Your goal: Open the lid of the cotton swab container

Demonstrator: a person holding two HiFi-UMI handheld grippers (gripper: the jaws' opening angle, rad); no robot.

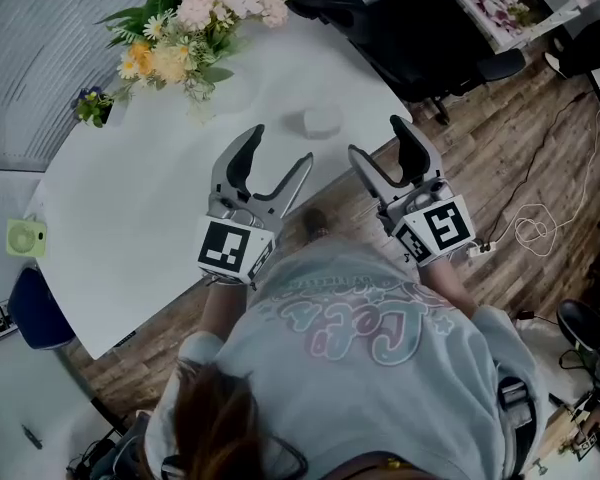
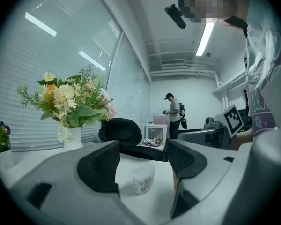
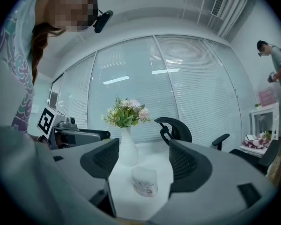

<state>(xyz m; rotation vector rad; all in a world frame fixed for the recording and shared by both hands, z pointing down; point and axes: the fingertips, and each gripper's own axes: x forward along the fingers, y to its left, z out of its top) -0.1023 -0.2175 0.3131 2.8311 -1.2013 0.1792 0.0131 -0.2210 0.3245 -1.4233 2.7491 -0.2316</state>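
A small round translucent cotton swab container point(image 1: 322, 121) with its lid on stands on the white table point(image 1: 130, 228), a little past both grippers. In the left gripper view the container point(image 2: 143, 178) shows between the jaws, farther along the table. In the right gripper view the container point(image 3: 144, 181) likewise stands ahead in the gap. My left gripper point(image 1: 277, 161) is open and holds nothing, just left of and nearer than the container. My right gripper point(image 1: 385, 145) is open and holds nothing, hovering at the table's right edge.
A white vase of flowers point(image 1: 195, 28) stands at the table's far side, behind the container. A small purple flower pot point(image 1: 93, 105) is at the far left. Black office chairs point(image 1: 420, 28) stand beyond the table. A person point(image 2: 174, 114) stands far off in the room.
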